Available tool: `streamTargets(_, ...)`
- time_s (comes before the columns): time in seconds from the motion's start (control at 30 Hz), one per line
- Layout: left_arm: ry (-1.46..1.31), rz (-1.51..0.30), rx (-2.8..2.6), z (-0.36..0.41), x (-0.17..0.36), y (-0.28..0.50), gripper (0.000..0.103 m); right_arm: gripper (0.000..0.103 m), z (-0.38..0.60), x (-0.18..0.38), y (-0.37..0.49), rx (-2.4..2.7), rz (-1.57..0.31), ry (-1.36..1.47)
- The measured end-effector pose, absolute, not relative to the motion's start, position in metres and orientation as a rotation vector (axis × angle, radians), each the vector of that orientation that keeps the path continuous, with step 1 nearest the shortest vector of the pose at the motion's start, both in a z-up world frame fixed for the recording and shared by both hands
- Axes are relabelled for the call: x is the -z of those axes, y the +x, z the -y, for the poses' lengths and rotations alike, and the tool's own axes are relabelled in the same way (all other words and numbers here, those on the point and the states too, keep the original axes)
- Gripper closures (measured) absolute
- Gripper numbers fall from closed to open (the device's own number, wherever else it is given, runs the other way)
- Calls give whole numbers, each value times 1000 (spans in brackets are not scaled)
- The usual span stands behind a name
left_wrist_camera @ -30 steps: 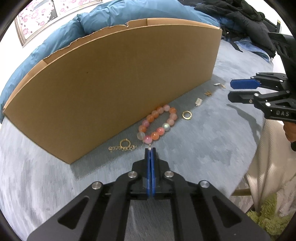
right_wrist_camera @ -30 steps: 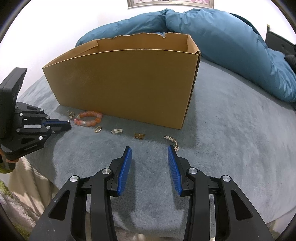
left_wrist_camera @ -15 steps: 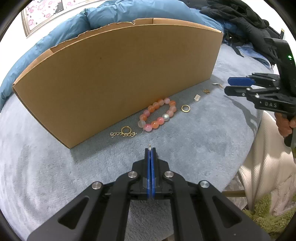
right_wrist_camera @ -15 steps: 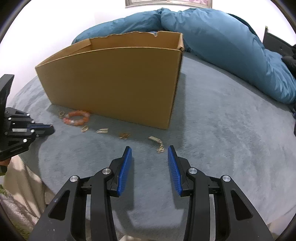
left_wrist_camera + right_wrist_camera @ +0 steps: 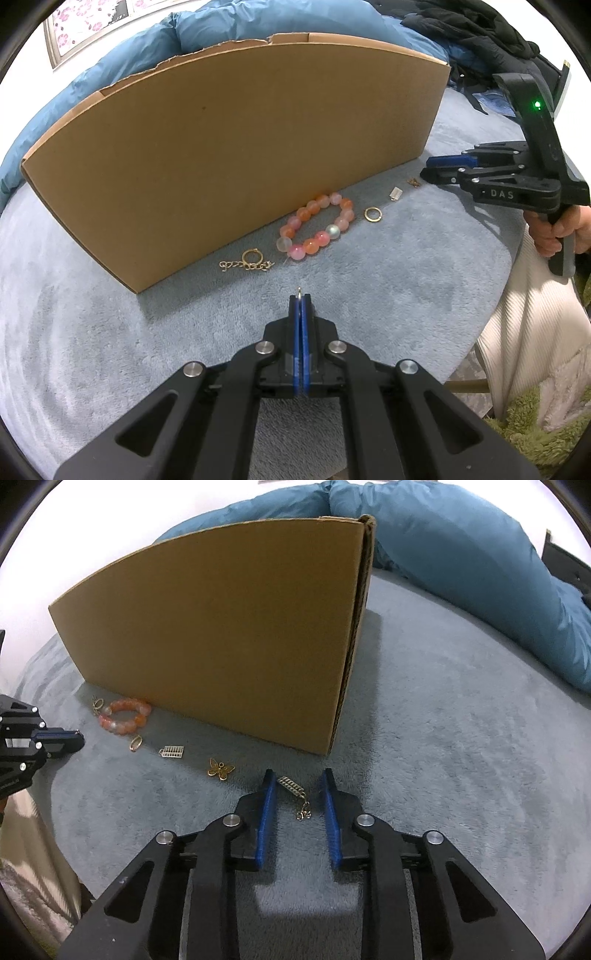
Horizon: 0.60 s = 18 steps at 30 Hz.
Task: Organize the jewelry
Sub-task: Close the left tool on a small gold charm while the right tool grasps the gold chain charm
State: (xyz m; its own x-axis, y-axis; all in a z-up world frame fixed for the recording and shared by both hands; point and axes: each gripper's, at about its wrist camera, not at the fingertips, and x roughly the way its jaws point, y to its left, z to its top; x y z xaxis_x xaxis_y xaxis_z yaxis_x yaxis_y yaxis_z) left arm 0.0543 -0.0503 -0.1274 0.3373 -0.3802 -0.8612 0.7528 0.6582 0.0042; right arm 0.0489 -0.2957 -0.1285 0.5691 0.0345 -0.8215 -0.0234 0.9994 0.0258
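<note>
Your left hand-held gripper [image 5: 300, 301] pinches a small ring [image 5: 299, 291]; right hand-held gripper [image 5: 297, 781] jaws closing, straddling chain charm [image 5: 295, 794], pads not yet touching.

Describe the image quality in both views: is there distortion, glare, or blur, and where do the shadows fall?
Left wrist view: fisheye bends the brown cardboard box into an arc; the corners are black; the white wall at top left is overexposed; the beaded pink and orange bracelet is sharp. Right wrist view: same bending; the wall is blown out white; a soft shadow lies on the grey fleece blanket along the box's base; no motion blur.
</note>
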Motion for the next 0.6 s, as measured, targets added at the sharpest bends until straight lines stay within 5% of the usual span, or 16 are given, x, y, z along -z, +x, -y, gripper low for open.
streamTargets(0.13,442,-969,769,52,128,54,102,100,286,126,49,-31,-969,-12)
streamTargets(0.6,416,-896,743,41,105,50,103,102,298,91,17,12,-900,101)
